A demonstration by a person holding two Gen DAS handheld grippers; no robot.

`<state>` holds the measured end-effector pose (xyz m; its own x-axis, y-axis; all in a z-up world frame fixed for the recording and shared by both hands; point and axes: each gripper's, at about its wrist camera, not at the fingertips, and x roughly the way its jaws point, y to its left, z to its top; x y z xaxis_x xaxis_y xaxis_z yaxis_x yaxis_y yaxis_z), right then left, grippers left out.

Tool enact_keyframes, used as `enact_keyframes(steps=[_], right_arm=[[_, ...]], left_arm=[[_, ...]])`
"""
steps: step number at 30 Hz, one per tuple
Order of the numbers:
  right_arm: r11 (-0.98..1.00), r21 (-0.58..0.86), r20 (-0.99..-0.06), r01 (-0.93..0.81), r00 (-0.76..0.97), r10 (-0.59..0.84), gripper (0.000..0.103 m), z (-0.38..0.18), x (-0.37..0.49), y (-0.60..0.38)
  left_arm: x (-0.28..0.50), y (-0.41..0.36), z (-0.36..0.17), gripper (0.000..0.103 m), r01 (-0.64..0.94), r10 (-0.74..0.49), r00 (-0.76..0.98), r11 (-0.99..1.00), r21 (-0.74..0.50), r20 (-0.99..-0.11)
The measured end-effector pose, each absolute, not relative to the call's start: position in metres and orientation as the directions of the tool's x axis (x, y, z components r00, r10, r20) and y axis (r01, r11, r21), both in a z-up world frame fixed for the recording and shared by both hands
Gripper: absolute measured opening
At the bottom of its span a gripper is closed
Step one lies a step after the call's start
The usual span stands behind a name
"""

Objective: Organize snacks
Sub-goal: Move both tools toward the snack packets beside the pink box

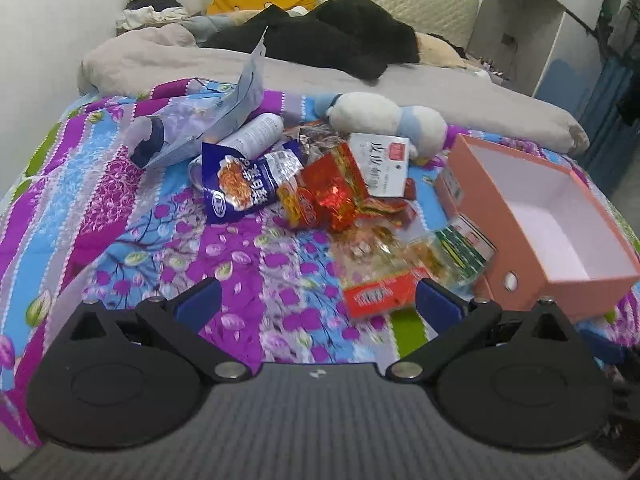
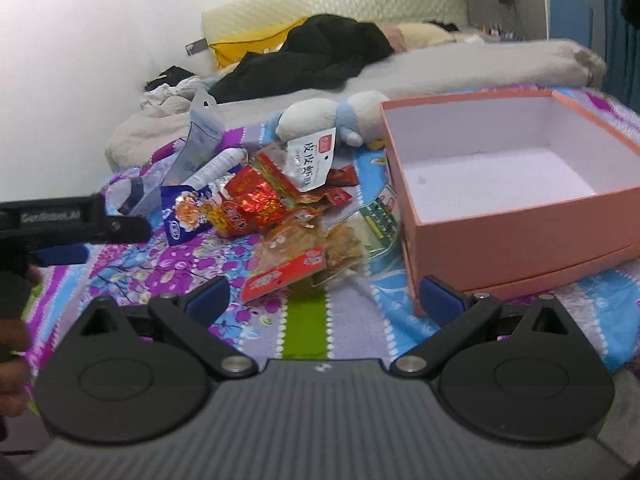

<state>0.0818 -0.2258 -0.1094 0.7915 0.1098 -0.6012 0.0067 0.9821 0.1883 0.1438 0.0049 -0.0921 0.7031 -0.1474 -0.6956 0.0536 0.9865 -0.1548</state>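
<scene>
A heap of snack packets lies on the patterned quilt (image 1: 168, 248): a blue noodle pack (image 1: 244, 184), a red foil pack (image 1: 332, 184), a white card packet (image 1: 384, 164) and a red-and-clear packet (image 1: 380, 292). An empty pink box (image 1: 484, 184) stands open to their right. My left gripper (image 1: 320, 300) is open above the quilt, its right fingertip beside the red-and-clear packet. My right gripper (image 2: 324, 296) is open too, nothing between its fingers, just short of that packet (image 2: 288, 272) and the pink box (image 2: 520, 236). The left gripper (image 2: 88, 242) shows at the left edge.
A white spray can (image 1: 256, 132), a pale blue pouch (image 1: 200, 120) and a white-and-blue plush toy (image 1: 384, 116) lie behind the heap. A clear bag with a green label (image 2: 360, 232) leans by the box. Grey bedding, black clothes (image 1: 332, 36) and a yellow pillow fill the far bed.
</scene>
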Motion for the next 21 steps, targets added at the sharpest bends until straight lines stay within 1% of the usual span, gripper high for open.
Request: enact_keyframes(steps=[2,4,6,7,8,9,10,12,14,16,21], right_arm=[[0.981,0.193,-0.583,0.017,0.807,0.100,0.103,-0.102,0.071,-0.228],[0.975,0.221,-0.562,0.023,0.820,0.107,0.103,-0.097,0.062,-0.233],[0.974,0.227,-0.554,0.026,0.826,0.107,0.102,-0.093,0.056,-0.234],[0.974,0.227,-0.545,0.020,0.831,0.110,0.100,-0.092,0.053,-0.234],[0.975,0.223,-0.541,0.019,0.834,0.107,0.093,-0.091,0.050,-0.234],[0.974,0.224,-0.544,0.019,0.832,0.109,0.089,-0.091,0.048,-0.235],[0.973,0.230,-0.543,0.018,0.832,0.113,0.088,-0.090,0.046,-0.235],[0.973,0.229,-0.534,0.021,0.839,0.107,0.081,-0.088,0.042,-0.234],[0.976,0.214,-0.525,0.030,0.847,0.089,0.081,-0.086,0.040,-0.232],[0.971,0.238,-0.513,0.018,0.852,0.110,0.081,-0.087,0.038,-0.231],[0.965,0.259,-0.511,0.048,0.854,0.095,0.081,-0.093,0.037,-0.225]], left_arm=[[0.130,0.003,-0.089,0.103,0.065,-0.156,0.699,0.986,-0.156,-0.697],[0.118,0.000,-0.085,0.103,0.061,-0.138,0.701,0.989,-0.134,-0.700],[0.106,0.000,-0.081,0.103,0.063,-0.147,0.711,0.987,-0.146,-0.687],[0.102,0.001,-0.080,0.103,0.063,-0.154,0.717,0.986,-0.156,-0.680],[0.098,0.001,-0.079,0.103,0.059,-0.153,0.721,0.985,-0.159,-0.676],[0.095,0.002,-0.078,0.103,0.057,-0.151,0.726,0.985,-0.161,-0.671],[0.093,0.002,-0.077,0.103,0.056,-0.152,0.729,0.985,-0.162,-0.668],[0.089,0.001,-0.076,0.103,0.061,-0.162,0.729,0.983,-0.172,-0.665],[0.087,0.003,-0.076,0.103,0.076,-0.192,0.727,0.977,-0.200,-0.659],[0.085,0.006,-0.078,0.103,0.083,-0.213,0.726,0.971,-0.225,-0.654],[0.090,0.013,-0.090,0.103,0.098,-0.244,0.698,0.964,-0.248,-0.673]])
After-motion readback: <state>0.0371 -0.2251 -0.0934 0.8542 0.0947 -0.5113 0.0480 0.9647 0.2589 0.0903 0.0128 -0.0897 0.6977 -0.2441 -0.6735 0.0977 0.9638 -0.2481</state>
